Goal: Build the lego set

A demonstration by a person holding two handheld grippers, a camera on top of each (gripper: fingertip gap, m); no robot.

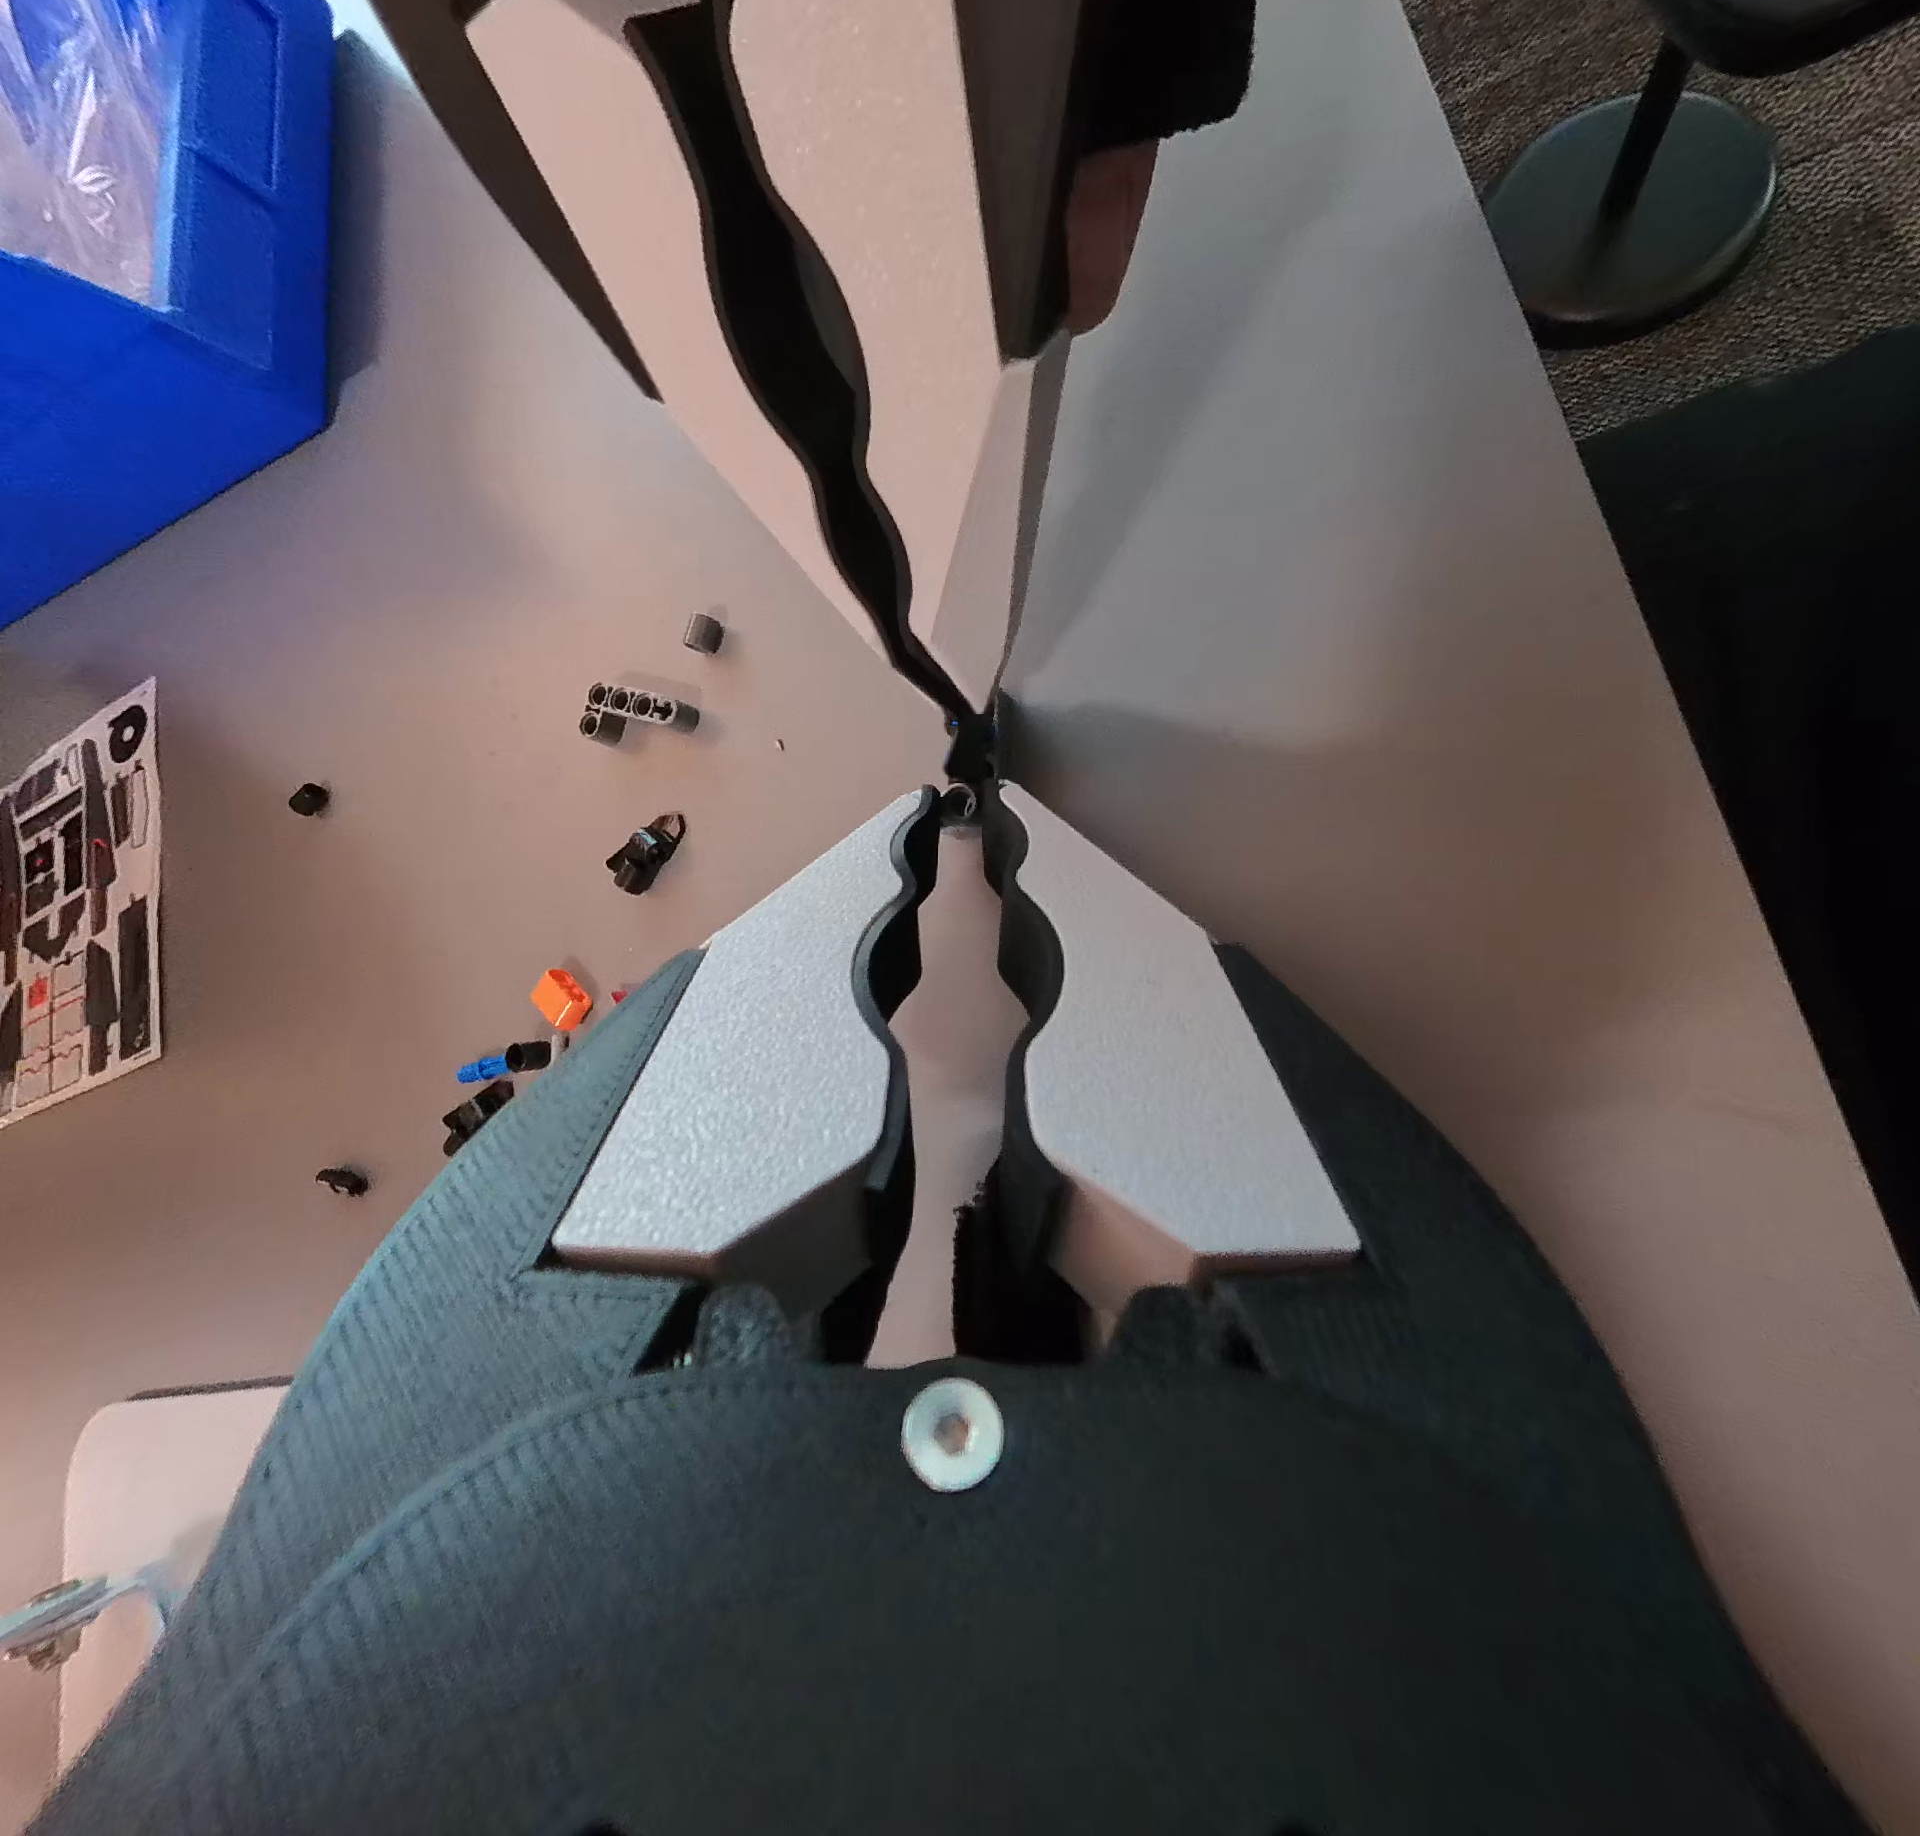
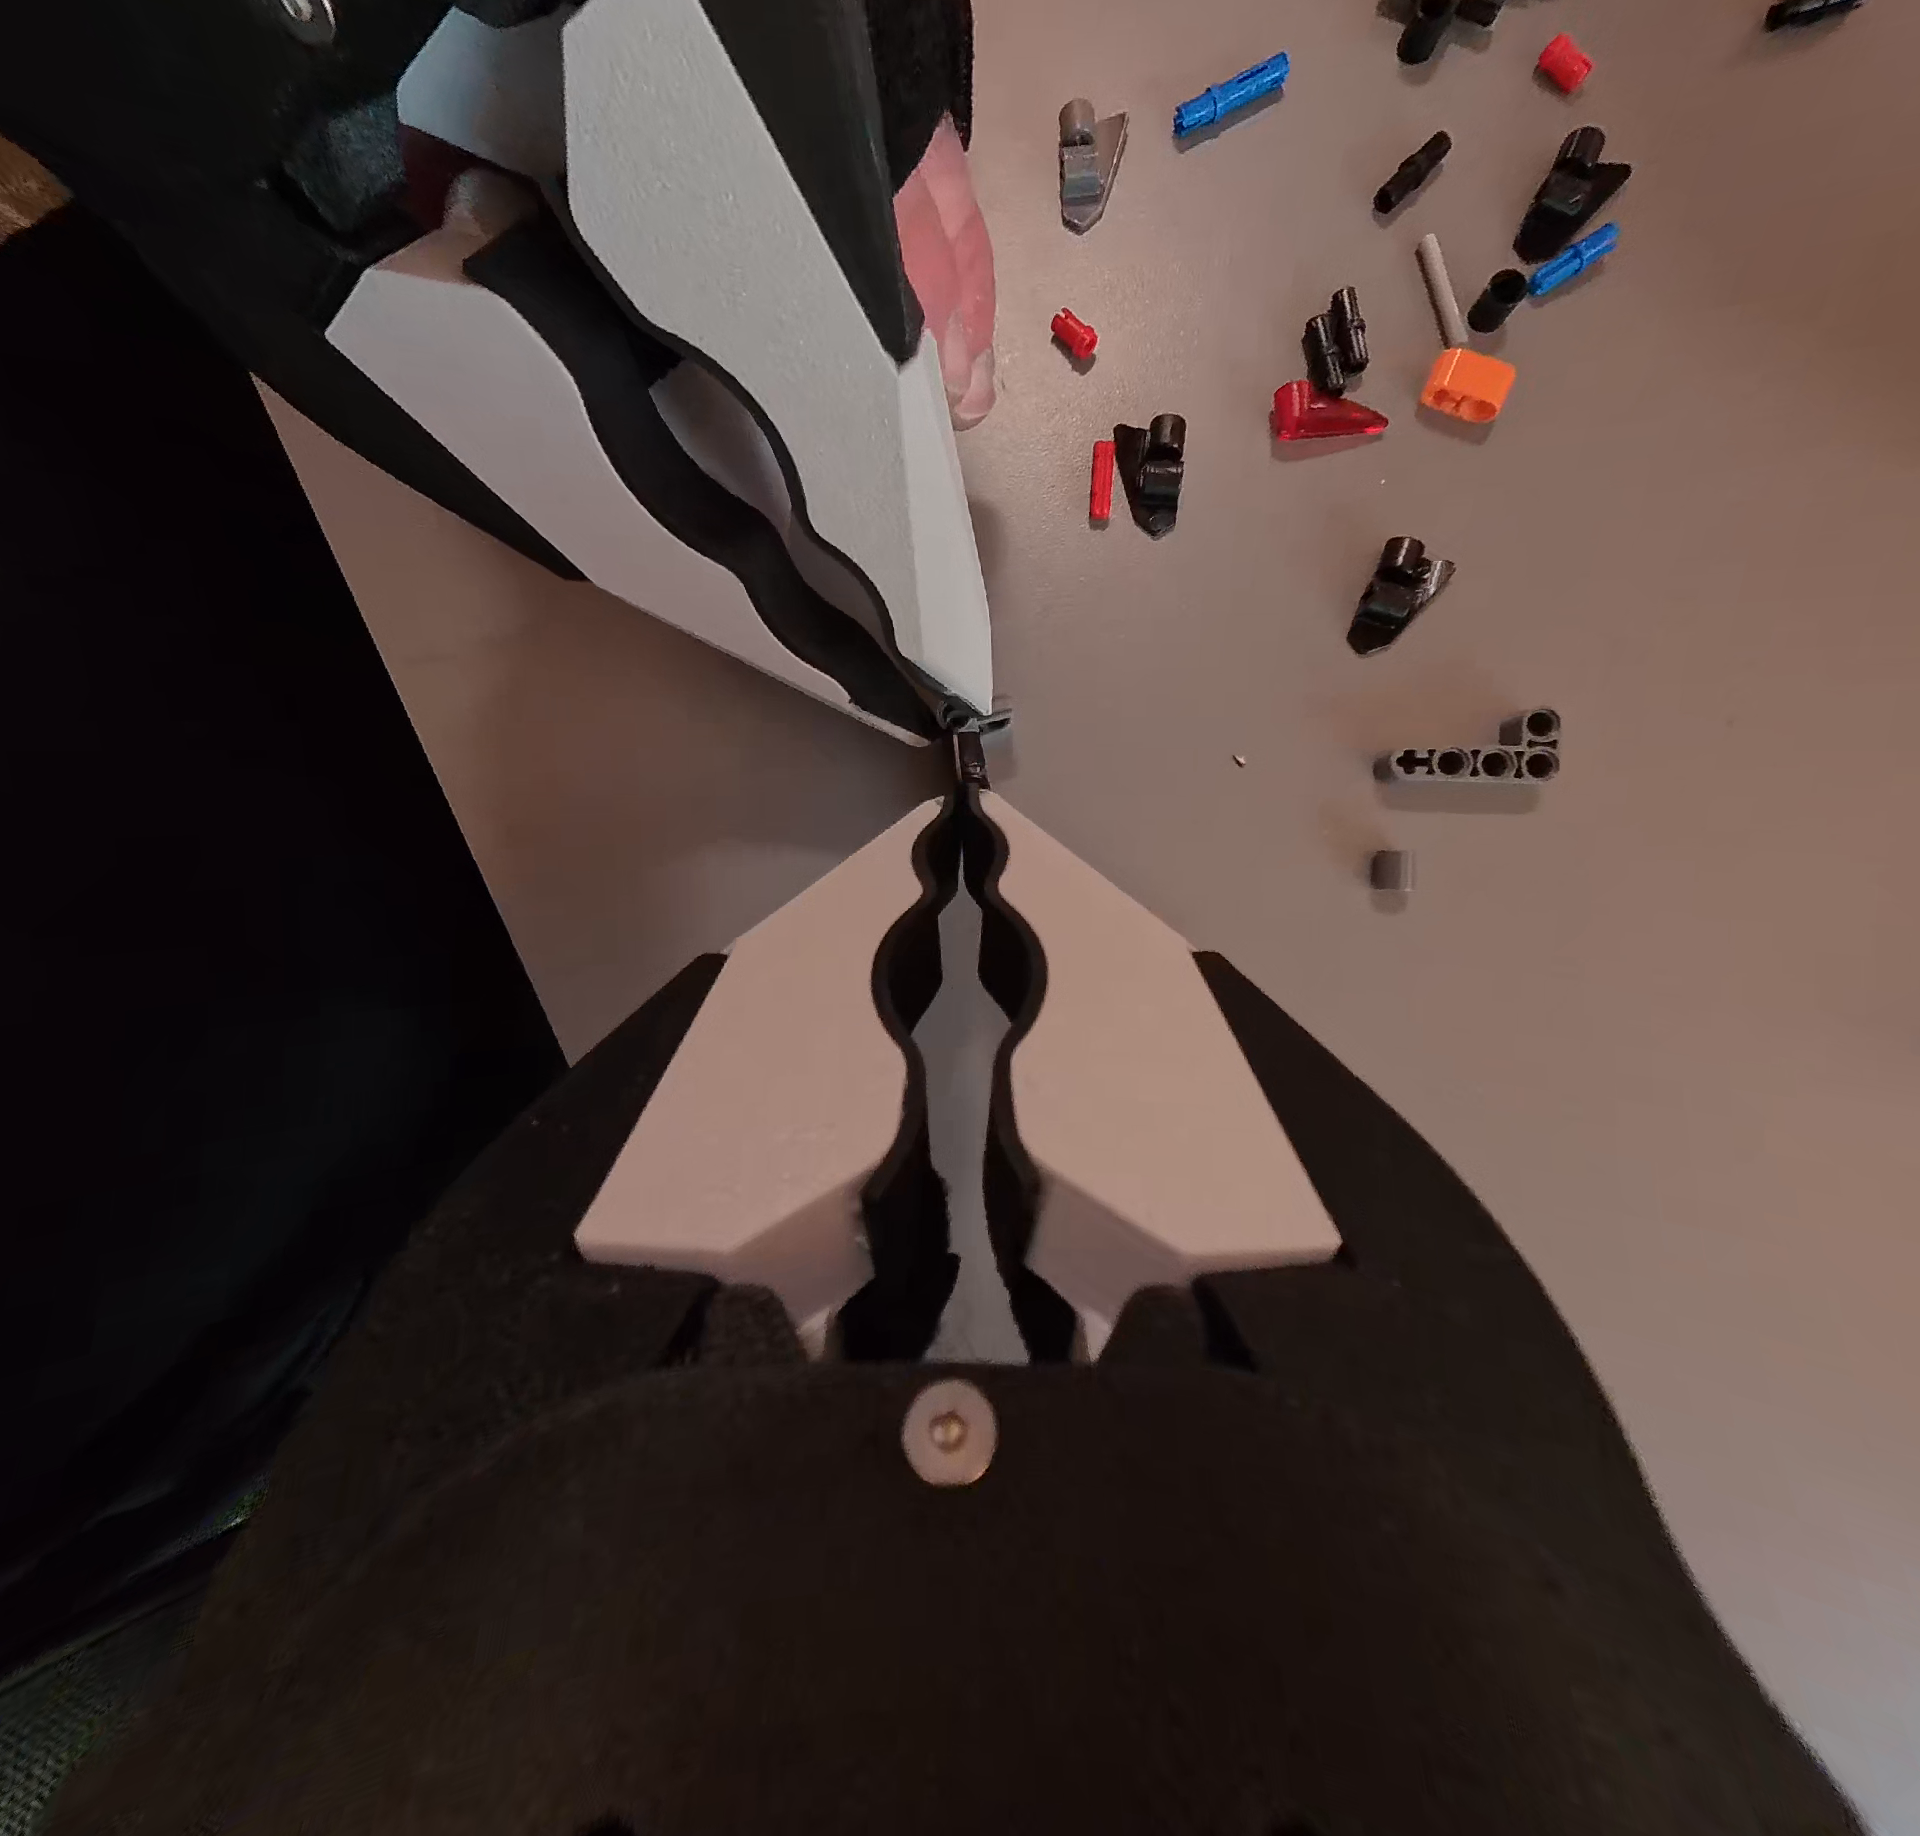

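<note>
My left gripper [image 1: 961,807] is shut on a small grey connector piece [image 1: 958,804], held just above the table. The right wrist view shows that piece [image 2: 971,716] at the tip of the left gripper, which comes in from the upper left. My right gripper [image 2: 961,804] is shut on a thin black pin [image 2: 972,758] that sticks out past its tips. The pin's far end meets the grey piece. In the left wrist view the right gripper comes down from the top, and the black pin [image 1: 971,742] sits right above the grey piece.
Loose pieces lie on the table: a grey L-beam [image 2: 1475,758], a grey bush [image 2: 1392,870], an orange block [image 2: 1465,384], blue pins [image 2: 1231,93], and red and black parts. A blue bin [image 1: 135,228] and a sticker sheet [image 1: 83,903] are at the left. The table edge [image 1: 1558,436] runs close on the right. Less than 4 cm separates the two grippers' tips. The right tips stand about 8 cm off the grey bush [image 2: 1392,870]. The left camera catches it too, in the left wrist view [image 1: 702,631].
</note>
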